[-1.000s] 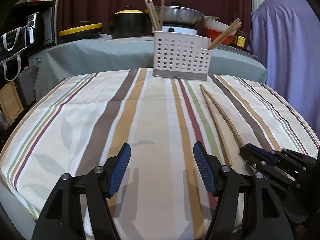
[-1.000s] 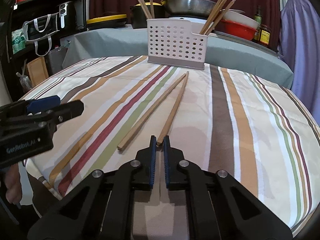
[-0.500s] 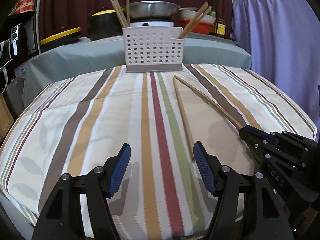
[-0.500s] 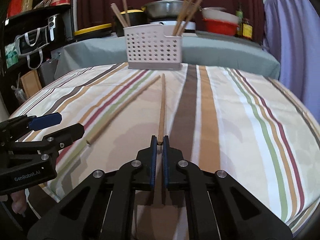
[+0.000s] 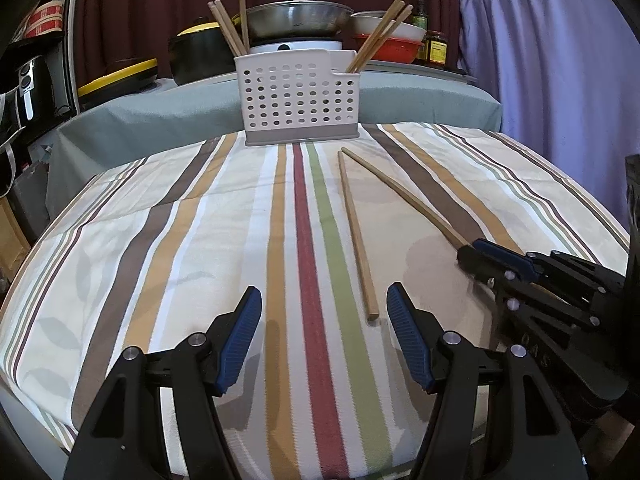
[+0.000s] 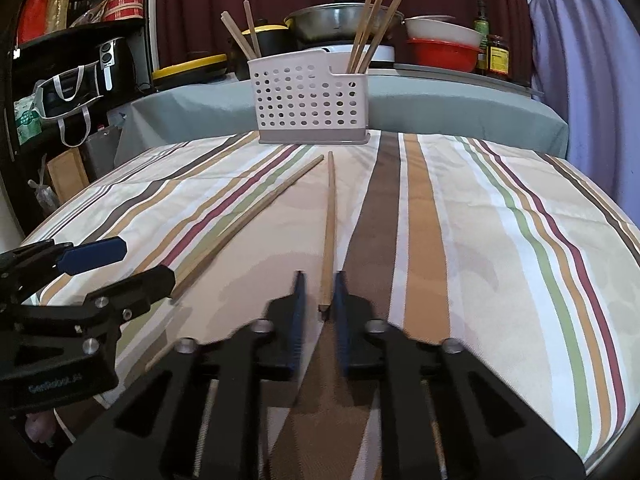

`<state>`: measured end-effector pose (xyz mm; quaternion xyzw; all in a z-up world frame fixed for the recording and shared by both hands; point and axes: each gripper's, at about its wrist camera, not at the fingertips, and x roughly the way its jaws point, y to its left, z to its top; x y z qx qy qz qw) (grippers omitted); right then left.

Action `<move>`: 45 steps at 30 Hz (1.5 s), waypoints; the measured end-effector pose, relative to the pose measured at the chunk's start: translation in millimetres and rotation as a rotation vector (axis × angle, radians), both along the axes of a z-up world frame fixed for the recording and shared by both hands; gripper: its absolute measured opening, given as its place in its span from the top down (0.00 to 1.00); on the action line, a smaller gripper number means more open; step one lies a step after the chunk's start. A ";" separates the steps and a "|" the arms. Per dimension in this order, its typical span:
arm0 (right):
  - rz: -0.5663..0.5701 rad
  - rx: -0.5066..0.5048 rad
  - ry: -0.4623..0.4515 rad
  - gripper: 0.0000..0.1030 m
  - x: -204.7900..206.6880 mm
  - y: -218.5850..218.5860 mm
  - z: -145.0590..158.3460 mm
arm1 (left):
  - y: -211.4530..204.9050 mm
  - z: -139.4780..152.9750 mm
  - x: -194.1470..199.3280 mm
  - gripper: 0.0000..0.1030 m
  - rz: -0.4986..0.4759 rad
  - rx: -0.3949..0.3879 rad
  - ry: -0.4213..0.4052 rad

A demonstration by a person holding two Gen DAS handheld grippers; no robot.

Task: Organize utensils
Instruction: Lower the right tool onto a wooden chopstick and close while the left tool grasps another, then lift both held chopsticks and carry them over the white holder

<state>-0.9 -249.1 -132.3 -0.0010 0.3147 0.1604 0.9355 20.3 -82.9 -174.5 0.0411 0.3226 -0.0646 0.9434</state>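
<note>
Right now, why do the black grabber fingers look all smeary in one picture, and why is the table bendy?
In the right wrist view the right gripper is motion-blurred while the chopstick between its fingers stays sharp. In the left wrist view the left gripper is crisp. Both views are fisheye, so the striped tablecloth bulges and its edges curve.

The left gripper [image 5: 324, 332] is being held low over the surface, level and pointing forward, with its jaws spread wide apart. The right gripper [image 6: 320, 304] is being held just beside it, on its right, also low and pointing forward. Its jaws are being kept slightly parted, with a narrow gap between the blue pads [image 6: 299, 300]. Motion blur is being shown on the right gripper.
</note>
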 end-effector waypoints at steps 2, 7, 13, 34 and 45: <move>-0.009 0.006 -0.002 0.93 -0.5 -3.3 0.4 | -2.5 -0.3 -0.3 0.38 -0.008 0.004 -0.002; -0.027 0.019 -0.009 0.94 -1.8 -11.9 2.6 | -8.3 -2.2 -1.2 0.46 -0.025 0.006 -0.004; -0.024 0.026 -0.011 0.94 -2.8 -13.9 2.9 | -15.9 -8.1 3.4 0.61 -0.042 0.015 0.014; -0.036 0.007 -0.045 0.94 -11.1 -12.0 13.3 | -9.7 -3.0 2.2 0.94 -0.036 -0.008 -0.018; -0.050 0.003 -0.131 0.94 -22.3 -12.4 44.0 | 4.6 27.3 -12.5 0.94 -0.024 -0.033 -0.117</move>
